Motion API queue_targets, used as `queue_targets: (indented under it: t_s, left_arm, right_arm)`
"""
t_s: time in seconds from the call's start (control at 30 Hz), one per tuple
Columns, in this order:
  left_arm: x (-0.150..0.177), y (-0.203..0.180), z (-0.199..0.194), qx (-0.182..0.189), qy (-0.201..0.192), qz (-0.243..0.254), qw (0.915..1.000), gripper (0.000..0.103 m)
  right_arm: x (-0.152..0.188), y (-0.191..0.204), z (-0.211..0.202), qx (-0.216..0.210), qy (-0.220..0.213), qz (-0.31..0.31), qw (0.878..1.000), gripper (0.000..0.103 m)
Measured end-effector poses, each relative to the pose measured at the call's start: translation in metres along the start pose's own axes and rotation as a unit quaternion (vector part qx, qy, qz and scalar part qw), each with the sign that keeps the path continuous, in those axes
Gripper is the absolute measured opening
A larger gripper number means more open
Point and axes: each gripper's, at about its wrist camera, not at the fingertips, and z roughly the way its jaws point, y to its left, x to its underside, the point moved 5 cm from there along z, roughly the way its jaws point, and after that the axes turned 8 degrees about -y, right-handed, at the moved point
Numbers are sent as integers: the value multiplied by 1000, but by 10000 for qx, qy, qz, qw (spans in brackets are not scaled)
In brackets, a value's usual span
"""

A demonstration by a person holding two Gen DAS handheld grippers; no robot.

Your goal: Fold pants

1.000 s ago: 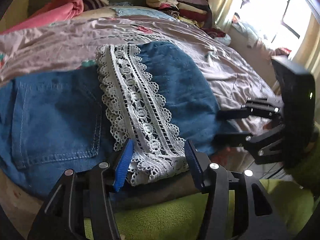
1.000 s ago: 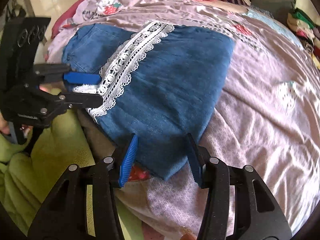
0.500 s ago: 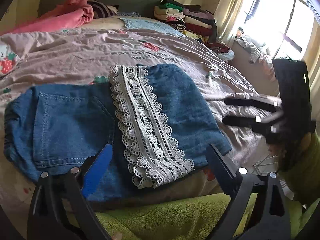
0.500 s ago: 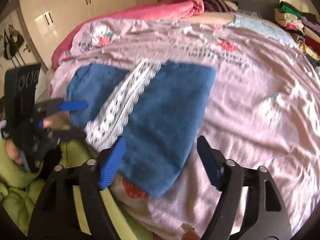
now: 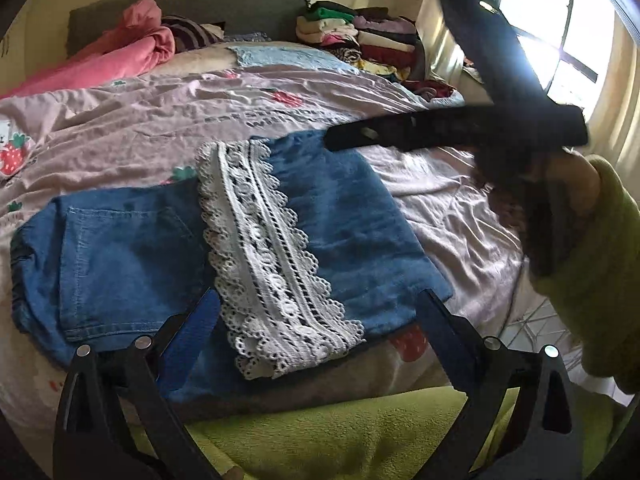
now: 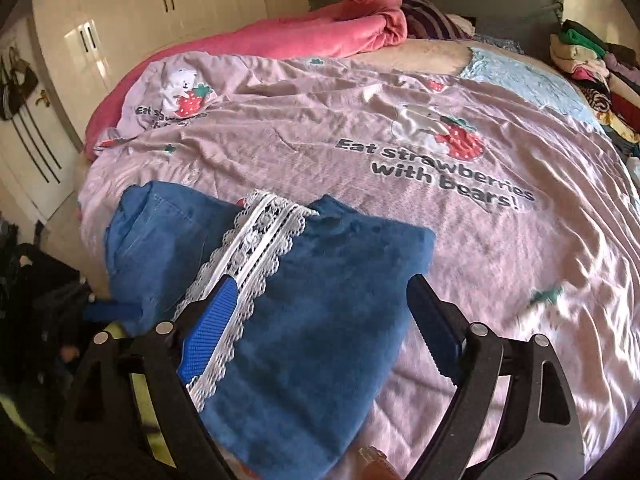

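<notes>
Blue denim pants (image 5: 352, 232) with a white lace hem (image 5: 264, 256) lie folded on the bed's near edge, one leg turned over the back-pocket part. In the right wrist view the same pants (image 6: 320, 340) lie under me. My left gripper (image 5: 316, 304) hovers just above the lace end, its jaws opening wide, pads touching nothing. My right gripper (image 6: 322, 286) hangs over the folded leg, its jaws also opening, with no cloth pinched. The left wrist view shows it as a blurred black shape, the right gripper (image 5: 440, 136), raised over the pants' far corner.
A pink strawberry-print quilt (image 6: 440, 208) covers the bed. A pink blanket (image 6: 320, 36) lies at the head, a stack of folded clothes (image 5: 360, 36) at the far right by the window. White wardrobes (image 6: 120, 20) stand left. A green sleeve (image 5: 600, 272) holds the right gripper.
Both grippers opened and let go of the pants' near edge, then drew back and up. The right gripper swung higher across the left wrist view.
</notes>
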Motion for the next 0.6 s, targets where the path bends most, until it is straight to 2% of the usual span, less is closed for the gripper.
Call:
queue_targets:
  t_s: [0.17,0.2,0.23,0.27,0.47,0.6]
  left_arm:
    - [1,1,1,56,-40,-41,10000,96]
    - [1,1,1,77,-39,-44,10000,89]
    - [2,1,1,115,-15,-37,9999,79]
    - [3,1,3,131,30,-31,9999,77]
    - [21,6,24,134,514,-90,9985,73]
    - [25,12,27,144,539,-150,9983,73]
  right_arm:
    - [-4,4,18,-59,160,-42,9998,80]
    - [-5,5,21,-59,172,-62,9998,80]
    - [-5,6,25,-58,200,-87,9997,80]
    - [-5,7,28,-66,234,-108,9996,80]
    - [-2,8,54,-34,483,-152,9987,80]
    - [6,-2,74,10,646,-76,9979,80]
